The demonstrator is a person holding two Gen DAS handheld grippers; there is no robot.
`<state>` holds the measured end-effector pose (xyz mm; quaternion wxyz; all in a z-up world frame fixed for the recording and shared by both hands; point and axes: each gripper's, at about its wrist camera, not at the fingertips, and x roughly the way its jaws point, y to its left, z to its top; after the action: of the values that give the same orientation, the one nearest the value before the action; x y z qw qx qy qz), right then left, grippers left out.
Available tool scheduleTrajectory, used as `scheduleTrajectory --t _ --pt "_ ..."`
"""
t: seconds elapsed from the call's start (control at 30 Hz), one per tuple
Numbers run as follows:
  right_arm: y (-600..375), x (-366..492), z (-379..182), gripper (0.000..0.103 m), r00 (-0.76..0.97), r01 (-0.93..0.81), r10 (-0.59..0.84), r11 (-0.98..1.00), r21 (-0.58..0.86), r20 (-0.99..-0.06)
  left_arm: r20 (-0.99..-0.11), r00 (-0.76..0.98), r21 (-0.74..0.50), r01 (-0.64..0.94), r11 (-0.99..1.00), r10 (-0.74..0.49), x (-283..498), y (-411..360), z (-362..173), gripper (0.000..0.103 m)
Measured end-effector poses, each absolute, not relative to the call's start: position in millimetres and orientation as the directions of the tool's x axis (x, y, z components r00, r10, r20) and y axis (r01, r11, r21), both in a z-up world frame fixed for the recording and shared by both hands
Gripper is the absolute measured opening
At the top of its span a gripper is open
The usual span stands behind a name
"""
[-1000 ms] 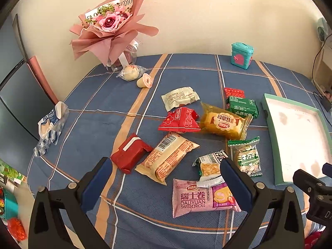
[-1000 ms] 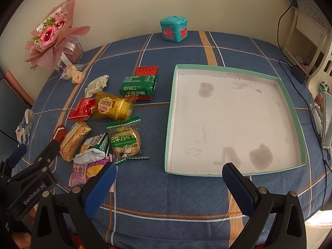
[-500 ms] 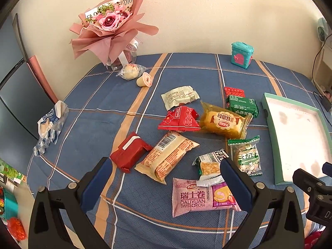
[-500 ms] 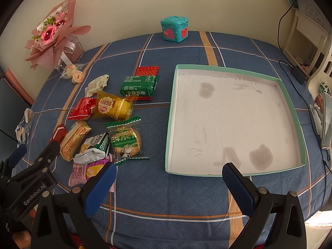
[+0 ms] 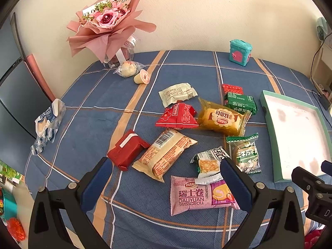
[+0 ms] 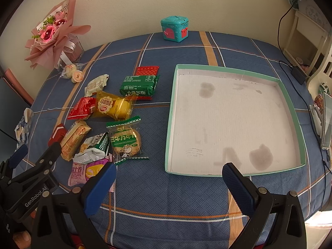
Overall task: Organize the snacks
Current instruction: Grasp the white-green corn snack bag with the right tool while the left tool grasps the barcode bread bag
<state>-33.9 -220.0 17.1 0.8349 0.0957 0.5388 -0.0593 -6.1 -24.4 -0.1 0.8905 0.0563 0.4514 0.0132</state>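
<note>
Between left gripper (image 5: 166,173) fingers, pink Swiss roll pack (image 5: 200,195), long axis left-right

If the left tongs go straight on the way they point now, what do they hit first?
Most likely the pink Swiss roll pack, lying nearest between the open left tongs. Depth is hard to judge; the tan barcode snack lies just beyond.

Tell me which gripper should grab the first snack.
Probably left: the left gripper, open, hangs directly over the snack pile, nearest the pink Swiss roll pack. The right gripper, also open, faces the empty tray.
</note>
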Motion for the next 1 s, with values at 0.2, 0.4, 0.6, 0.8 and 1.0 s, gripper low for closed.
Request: scheduleTrajectory --t 0.2,0.4,0.6,0.8,1.0 --pt "-204.7 -24.6 11.2 0.103 0.387 0.137 0.095 0.978 0.159 -0.917 -0.838 0.540 0.067 -0.038 0.997 0.076 1.4 7.3 -3.7 0.103" --pt "-167.6 -7.3 -1.4 0.103 0.333 0.044 0.158 0.982 0.183 -0.930 -0.867 0.495 0.030 -0.069 0.997 0.060 11.8 33.1 -13.9 0.103" --pt "-147.2 11.7 -10.7 0.103 0.314 0.008 0.178 0.982 0.190 -0.933 -0.893 0.450 -0.005 -0.055 0.998 0.020 28.0 43.0 -25.7 0.103" --pt "-128.8 29.1 -15.4 0.100 0.317 -0.030 0.172 0.985 0.171 -0.933 -0.912 0.409 -0.052 -0.053 0.997 -0.026 47.2 55.5 -35.2 0.103" --pt "-112.6 45.3 -22.6 0.091 0.307 -0.067 0.184 0.983 0.171 -0.934 -0.917 0.396 -0.065 -0.017 0.998 -0.053 64.2 54.8 -37.3 0.098"
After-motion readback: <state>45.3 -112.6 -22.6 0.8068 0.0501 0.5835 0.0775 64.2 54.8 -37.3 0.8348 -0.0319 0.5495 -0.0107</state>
